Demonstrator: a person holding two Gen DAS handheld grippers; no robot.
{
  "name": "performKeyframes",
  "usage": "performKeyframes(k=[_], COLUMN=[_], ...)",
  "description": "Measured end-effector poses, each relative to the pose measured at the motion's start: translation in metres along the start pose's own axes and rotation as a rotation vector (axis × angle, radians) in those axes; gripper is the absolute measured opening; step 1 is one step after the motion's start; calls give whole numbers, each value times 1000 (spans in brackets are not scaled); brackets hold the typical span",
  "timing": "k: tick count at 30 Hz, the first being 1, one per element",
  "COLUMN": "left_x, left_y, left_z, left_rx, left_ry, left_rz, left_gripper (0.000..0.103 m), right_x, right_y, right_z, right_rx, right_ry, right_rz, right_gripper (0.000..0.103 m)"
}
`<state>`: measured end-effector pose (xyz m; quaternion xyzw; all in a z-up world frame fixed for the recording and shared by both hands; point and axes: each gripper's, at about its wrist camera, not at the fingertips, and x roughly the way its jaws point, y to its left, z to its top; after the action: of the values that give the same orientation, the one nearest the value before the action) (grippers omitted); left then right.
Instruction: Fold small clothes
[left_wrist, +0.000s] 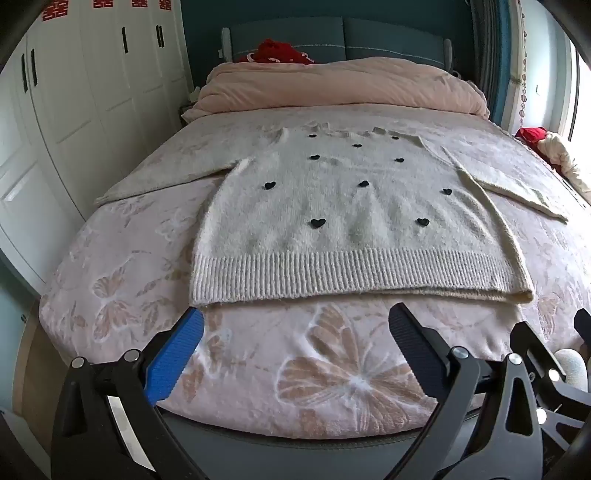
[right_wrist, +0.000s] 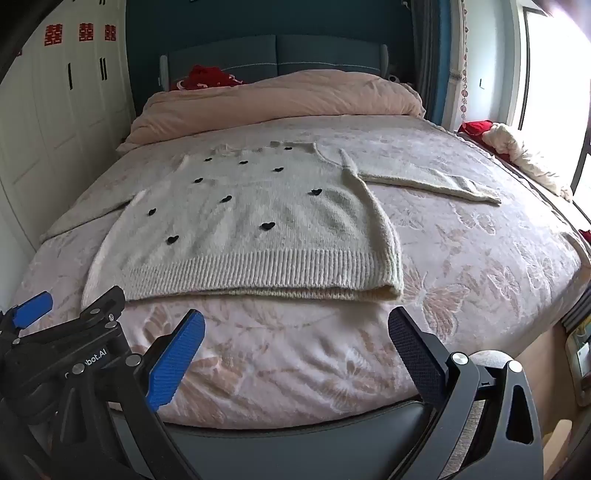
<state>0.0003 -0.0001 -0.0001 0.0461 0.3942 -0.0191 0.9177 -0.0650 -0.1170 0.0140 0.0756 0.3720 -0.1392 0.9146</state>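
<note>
Fuzzy cream knit sweater with small black hearts (left_wrist: 332, 206) lies flat, front up, on the pink butterfly-print bed cover (left_wrist: 314, 369), ribbed hem toward 6 o'clock, sleeves spread toward 9 and 3 o'clock. Likely soft, light and limp; it should sag and stretch if lifted by one point. The firmer ribbed hem corners or sleeve cuffs look the best holds. Left gripper (left_wrist: 295, 332) and right gripper (right_wrist: 295, 332) hover short of the hem, fingers apart, holding nothing.
</note>
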Motion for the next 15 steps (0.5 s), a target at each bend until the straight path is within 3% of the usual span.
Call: performKeyframes(k=[15], left_x=[-7], left_y=[3], left_z=[4], left_rx=[5], left_ry=[-17], left_rz=[10], left_gripper=[97], right_x=[-1], right_y=[-1], right_z=[0], right_rx=[-3], right_ry=[-1], right_rz=[-4], right_gripper=[98])
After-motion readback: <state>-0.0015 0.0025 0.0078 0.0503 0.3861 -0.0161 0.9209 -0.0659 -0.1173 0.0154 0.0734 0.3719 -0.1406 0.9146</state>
